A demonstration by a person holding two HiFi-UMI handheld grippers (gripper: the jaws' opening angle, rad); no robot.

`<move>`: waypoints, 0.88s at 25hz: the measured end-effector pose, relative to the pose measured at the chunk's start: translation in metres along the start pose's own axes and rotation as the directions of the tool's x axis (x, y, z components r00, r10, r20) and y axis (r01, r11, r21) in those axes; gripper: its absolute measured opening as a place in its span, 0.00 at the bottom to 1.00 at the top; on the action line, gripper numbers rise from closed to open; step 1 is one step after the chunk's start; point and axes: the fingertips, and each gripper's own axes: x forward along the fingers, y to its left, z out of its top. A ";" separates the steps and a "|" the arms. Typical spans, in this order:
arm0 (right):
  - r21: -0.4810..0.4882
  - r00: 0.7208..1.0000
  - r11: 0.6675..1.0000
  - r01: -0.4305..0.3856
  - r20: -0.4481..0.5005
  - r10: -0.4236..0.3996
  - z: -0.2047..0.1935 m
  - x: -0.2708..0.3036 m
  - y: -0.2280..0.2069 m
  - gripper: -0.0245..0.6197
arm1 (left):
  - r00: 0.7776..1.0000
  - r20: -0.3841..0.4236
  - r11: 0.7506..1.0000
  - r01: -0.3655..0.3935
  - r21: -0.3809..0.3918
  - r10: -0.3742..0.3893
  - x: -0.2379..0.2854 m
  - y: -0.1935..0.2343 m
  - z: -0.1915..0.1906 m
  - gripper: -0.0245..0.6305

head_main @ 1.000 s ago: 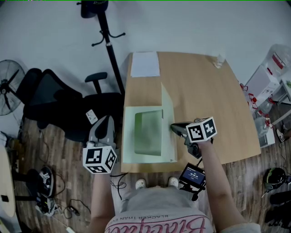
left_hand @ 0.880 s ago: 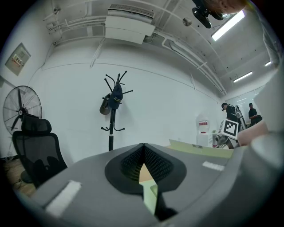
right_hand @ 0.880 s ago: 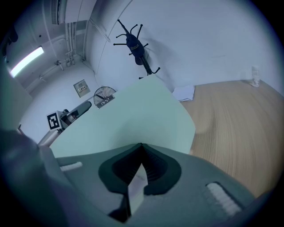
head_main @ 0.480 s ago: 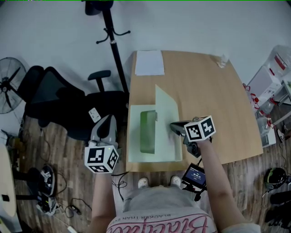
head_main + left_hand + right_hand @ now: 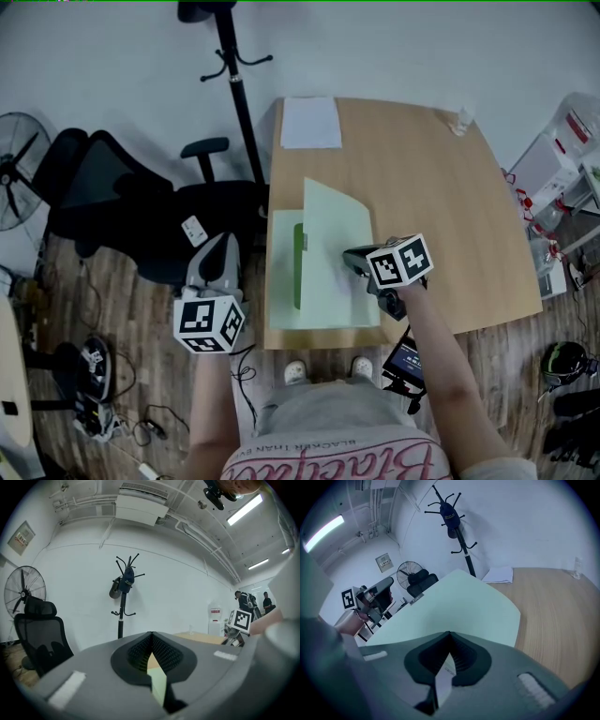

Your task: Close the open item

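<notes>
A pale green folder (image 5: 333, 253) lies on the wooden table (image 5: 441, 206) near its front left corner. Its cover leans low over the bottom leaf (image 5: 279, 272), and a dark green strip (image 5: 298, 265) shows in the narrow gap at the left. My right gripper (image 5: 349, 257) is shut, its tip resting on top of the cover near the right edge. In the right gripper view the cover (image 5: 454, 604) fills the space beyond the shut right gripper (image 5: 450, 633). My left gripper (image 5: 217, 247) hangs off the table's left side, shut and holding nothing; its view shows the left gripper (image 5: 151, 634) closed.
A white sheet of paper (image 5: 310, 123) lies at the table's far left corner and a small bottle (image 5: 461, 119) at the far right. A coat stand (image 5: 234, 66), black office chair (image 5: 122, 202) and fan (image 5: 19, 159) stand left of the table. Storage bins (image 5: 562, 141) sit to the right.
The folder's cover has swung from upright down toward the left, nearly onto the bottom leaf. My right gripper moved left with it. The left gripper barely moved.
</notes>
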 end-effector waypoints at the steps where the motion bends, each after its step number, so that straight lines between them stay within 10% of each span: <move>1: -0.006 1.000 1.000 0.003 -0.008 -0.004 -0.001 0.003 0.001 0.04 | 1.000 -0.001 1.000 0.001 -0.001 -0.001 0.000 0.000 -0.001 0.06; 22: -0.009 0.995 1.000 0.012 -0.101 -0.012 -0.015 0.049 0.012 0.04 | 1.000 -0.025 1.000 0.000 -0.022 -0.001 -0.004 0.004 -0.016 0.06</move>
